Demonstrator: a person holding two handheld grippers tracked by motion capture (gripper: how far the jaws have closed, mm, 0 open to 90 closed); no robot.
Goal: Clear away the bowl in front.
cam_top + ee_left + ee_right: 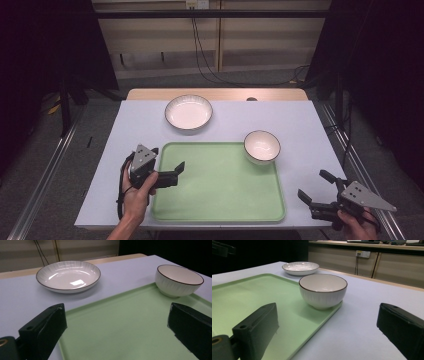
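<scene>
The table, covered in a pale lilac-grey sheet, takes up the middle of the high view, with a strip of bare wood along its far edge. On its near half lies the green tray, a shallow rectangle with rounded corners, its bed bare apart from one piece of crockery.

Beyond the tray's far edge, a little left of centre and clear of the tray, sits the white plate — wide, shallow, dark-rimmed, with fine ribbing round its wall. In the left gripper view the plate rests on the cloth at far left, apart from the tray.

The white bowl is smaller and deeper, with the same dark rim and ribbed outside. It stands upright in the tray's far right corner, just inside the raised lip; the right gripper view shows the bowl resting on the tray beside that edge.

The left gripper, held in the person's left hand, hovers over the tray's near left edge, jaws spread wide with nothing between them. The right gripper is at the table's near right corner, off the tray and well apart from the bowl — its jaws likewise parted and empty.
</scene>
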